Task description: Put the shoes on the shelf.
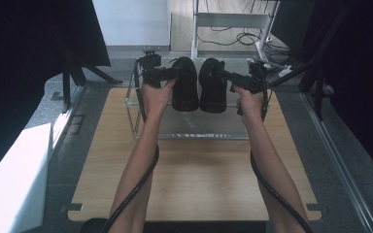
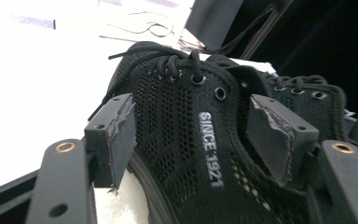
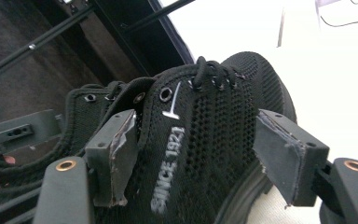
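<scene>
Nearest to me in the high view are my two forearms, one on each side, reaching forward over the wooden table (image 1: 194,179), with one black cable trailing back under each arm, two in all.

Further out, my left hand (image 1: 154,96) holds the left gripper (image 1: 171,73) and my right hand (image 1: 250,99) holds the right gripper (image 1: 226,75). Both point inward at the pair of black shoes, which stand side by side on the top shelf of a clear rack (image 1: 141,116) at the far end of the table.

I count two shoes: the left shoe (image 1: 184,82) and the right shoe (image 1: 212,85), close together, toes toward me.

In the left gripper view the two jaws stand on either side of the left shoe's (image 2: 186,140) mesh upper, which reads "SINCE 1921". I see a gap at each pad, so this gripper is released, with the shoe between its jaws.

In the right gripper view the same holds: two jaws parted around the right shoe (image 3: 200,140), pads clear of the mesh, grip released. The other shoe shows just behind it.

Beyond the rack are a white frame (image 1: 228,22) and loose cables on the floor.
</scene>
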`<state>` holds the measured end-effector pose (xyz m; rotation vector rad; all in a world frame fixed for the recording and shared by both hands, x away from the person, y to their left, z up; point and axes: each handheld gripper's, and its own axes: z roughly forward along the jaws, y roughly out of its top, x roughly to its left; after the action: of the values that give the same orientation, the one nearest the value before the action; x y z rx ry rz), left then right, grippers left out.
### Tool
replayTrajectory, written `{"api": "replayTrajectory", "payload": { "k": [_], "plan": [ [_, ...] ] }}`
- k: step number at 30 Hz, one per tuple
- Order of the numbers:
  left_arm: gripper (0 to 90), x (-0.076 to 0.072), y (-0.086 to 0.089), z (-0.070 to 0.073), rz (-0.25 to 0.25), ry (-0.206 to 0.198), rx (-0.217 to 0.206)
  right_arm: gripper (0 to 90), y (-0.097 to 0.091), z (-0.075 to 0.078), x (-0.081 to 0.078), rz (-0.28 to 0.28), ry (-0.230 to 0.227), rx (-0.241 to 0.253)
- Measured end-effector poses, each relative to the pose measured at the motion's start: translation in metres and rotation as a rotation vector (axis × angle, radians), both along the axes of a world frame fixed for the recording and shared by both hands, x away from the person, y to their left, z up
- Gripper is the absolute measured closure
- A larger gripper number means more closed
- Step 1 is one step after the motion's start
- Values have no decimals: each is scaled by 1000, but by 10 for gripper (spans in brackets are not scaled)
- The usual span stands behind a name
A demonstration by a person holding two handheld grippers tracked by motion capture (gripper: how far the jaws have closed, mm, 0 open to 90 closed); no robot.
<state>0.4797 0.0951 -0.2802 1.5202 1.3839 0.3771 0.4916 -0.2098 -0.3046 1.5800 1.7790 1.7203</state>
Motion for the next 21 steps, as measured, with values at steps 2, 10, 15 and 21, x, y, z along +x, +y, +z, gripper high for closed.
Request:
{"api": "replayTrajectory", "payload": {
  "k": [2, 10, 15, 21],
  "plan": [
    [308, -8, 7, 3, -23, -14, -10, 304, -4, 1, -4, 11, -5, 13],
    [261, -26, 20, 1, -49, -53, -27, 301, -18, 4, -18, 32, -37, 13],
    [233, -36, 27, -5, -79, -60, -24, 301, -27, 1, -25, 45, -47, 5],
    [213, -47, 33, -13, -115, -62, -1, 297, -33, -6, -33, 76, -57, -7]
  ]
}}
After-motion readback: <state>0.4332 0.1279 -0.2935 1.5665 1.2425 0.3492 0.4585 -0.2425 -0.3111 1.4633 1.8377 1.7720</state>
